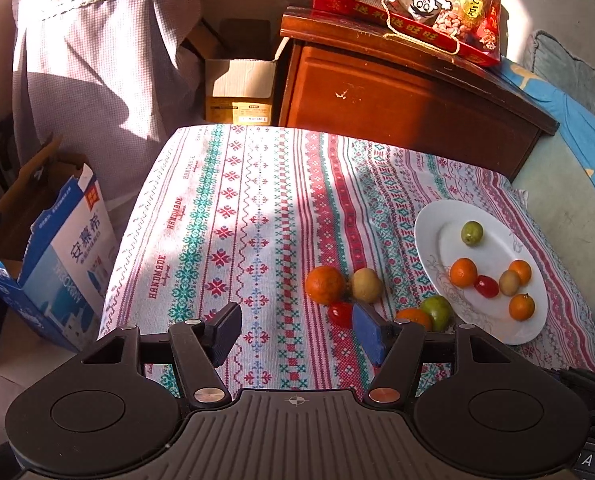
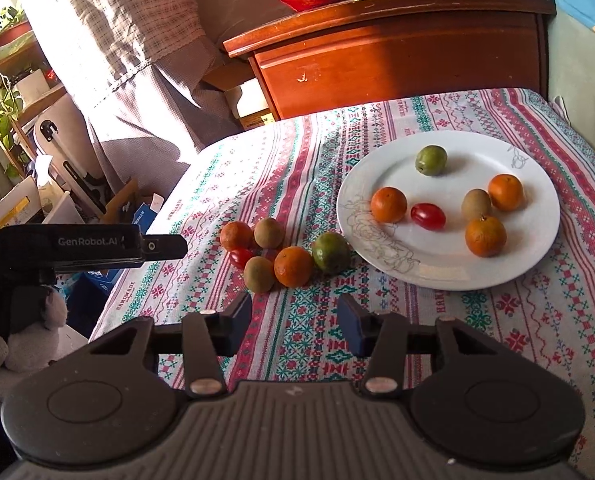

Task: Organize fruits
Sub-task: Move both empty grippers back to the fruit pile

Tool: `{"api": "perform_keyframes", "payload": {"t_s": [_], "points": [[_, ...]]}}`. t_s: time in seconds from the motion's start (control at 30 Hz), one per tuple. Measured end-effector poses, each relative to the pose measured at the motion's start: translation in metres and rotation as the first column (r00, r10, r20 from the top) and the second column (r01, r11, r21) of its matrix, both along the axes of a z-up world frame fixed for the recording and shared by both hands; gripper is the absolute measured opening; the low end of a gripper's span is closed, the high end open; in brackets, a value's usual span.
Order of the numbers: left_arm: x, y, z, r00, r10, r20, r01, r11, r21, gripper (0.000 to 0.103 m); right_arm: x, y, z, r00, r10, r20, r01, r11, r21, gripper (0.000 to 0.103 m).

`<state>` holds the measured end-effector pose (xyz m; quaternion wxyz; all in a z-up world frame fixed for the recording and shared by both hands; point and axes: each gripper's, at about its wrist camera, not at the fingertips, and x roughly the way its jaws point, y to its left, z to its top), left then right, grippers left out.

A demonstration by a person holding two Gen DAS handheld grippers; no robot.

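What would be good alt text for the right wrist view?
A white plate with six small fruits sits on a patterned tablecloth, and six more fruits lie in a cluster to its left. The right gripper is open and empty in the foreground; the left gripper enters from the left.

The right gripper point(image 2: 293, 320) hangs over the patterned red, green and white tablecloth point(image 2: 537, 320), its jaws apart with nothing between them. Ahead on the cloth lies a cluster of loose fruit: two orange mandarins point(image 2: 293, 266), two brown kiwis point(image 2: 259, 274), a red cherry tomato point(image 2: 240, 258) and a green round fruit point(image 2: 331, 252). Just right of the cluster sits a round white plate point(image 2: 449, 276) holding three oranges, one kiwi, one tomato and one green fruit. At left, the black left gripper point(image 2: 97, 246) enters side-on. A brown wooden cabinet point(image 2: 397, 60) stands behind the table.
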<state>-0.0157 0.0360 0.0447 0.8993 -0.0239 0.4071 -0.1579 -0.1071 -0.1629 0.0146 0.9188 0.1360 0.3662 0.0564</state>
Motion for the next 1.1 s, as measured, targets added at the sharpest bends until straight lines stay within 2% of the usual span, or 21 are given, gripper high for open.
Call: {"api": "perform_keyframes", "payload": {"t_s": [0.1, 0.2, 0.47, 0.6, 0.97, 1.1], "points": [[0.0, 0.003, -0.002, 1.0, 0.006, -0.004, -0.006, 1.0, 0.004, 0.061, 0.004, 0.001, -0.005, 1.0, -0.001, 0.001, 0.001, 1.0, -0.007, 0.038], [0.0, 0.005, -0.005, 1.0, 0.006, -0.016, -0.006, 1.0, 0.006, 0.061, 0.009, 0.002, -0.009, 1.0, -0.005, -0.002, 0.005, 1.0, -0.013, 0.035], [0.003, 0.003, -0.014, 0.999, 0.001, -0.044, 0.001, 0.999, 0.034, 0.061, 0.022, 0.004, -0.017, 1.0, -0.007, 0.0, 0.007, 1.0, 0.0, 0.034], [0.009, 0.003, -0.02, 0.997, 0.013, -0.077, -0.011, 1.0, 0.024, 0.061, 0.031, 0.005, -0.022, 1.0, -0.009, 0.001, 0.009, 1.0, -0.002, 0.034], [0.007, 0.001, -0.024, 0.996, -0.012, -0.087, 0.012, 1.0, 0.002, 0.061, 0.048, 0.01, -0.034, 1.0, -0.021, 0.003, 0.021, 1.0, 0.016, 0.034], [0.006, -0.002, -0.026, 0.995, -0.028, -0.093, 0.029, 1.0, 0.008, 0.061, 0.049, 0.01, -0.035, 1.0, -0.02, 0.01, 0.02, 1.0, 0.019, 0.029]]}}
